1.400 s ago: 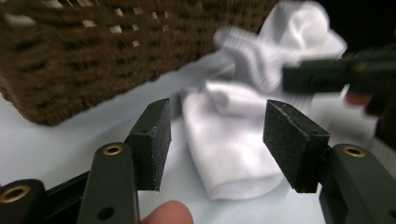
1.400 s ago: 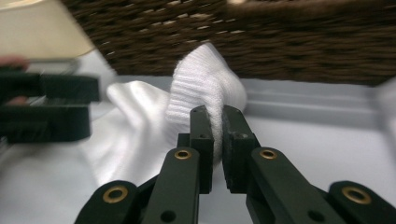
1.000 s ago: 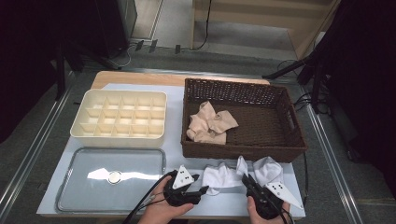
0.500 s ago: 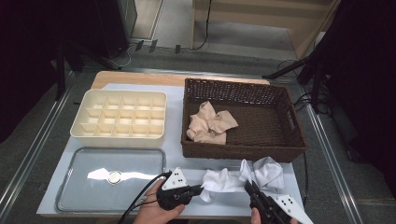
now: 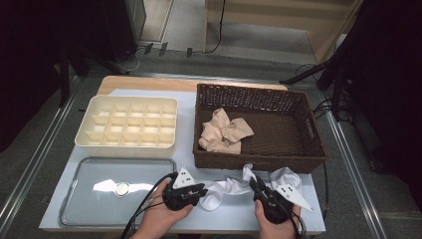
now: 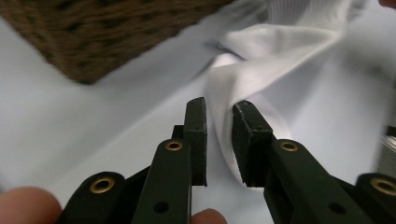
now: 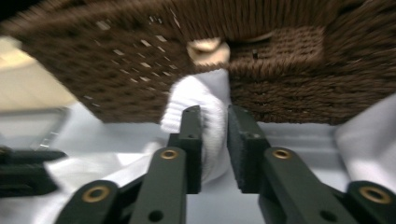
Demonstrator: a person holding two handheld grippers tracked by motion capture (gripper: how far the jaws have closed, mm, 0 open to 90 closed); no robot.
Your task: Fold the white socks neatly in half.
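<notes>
A white sock [image 5: 226, 188] lies stretched on the pale table top between my two grippers, in front of the brown wicker basket [image 5: 259, 162]. My left gripper [image 5: 198, 190] is at the sock's left end; its jaws have just been opening, and the fabric [image 6: 224, 107] lies loose in the narrow gap. My right gripper [image 5: 255, 185] holds the sock's ribbed cuff [image 7: 205, 100], which fills the gap between its jaws even though they have just been opening a little. A second white sock [image 5: 286, 175] lies by the right hand. Beige socks [image 5: 224, 132] sit inside the basket.
A cream tray [image 5: 127, 124] with several compartments stands at the back left. A shallow metal tray [image 5: 89, 199] with a small round piece [image 5: 121, 188] lies at the front left. The basket's front wall [image 7: 289, 70] rises just beyond the right gripper.
Both hands dipped toward the near edge, then came forward again. The white sock, bunched a second ago, now lies drawn out between the grippers. The left jaws have parted slightly.
</notes>
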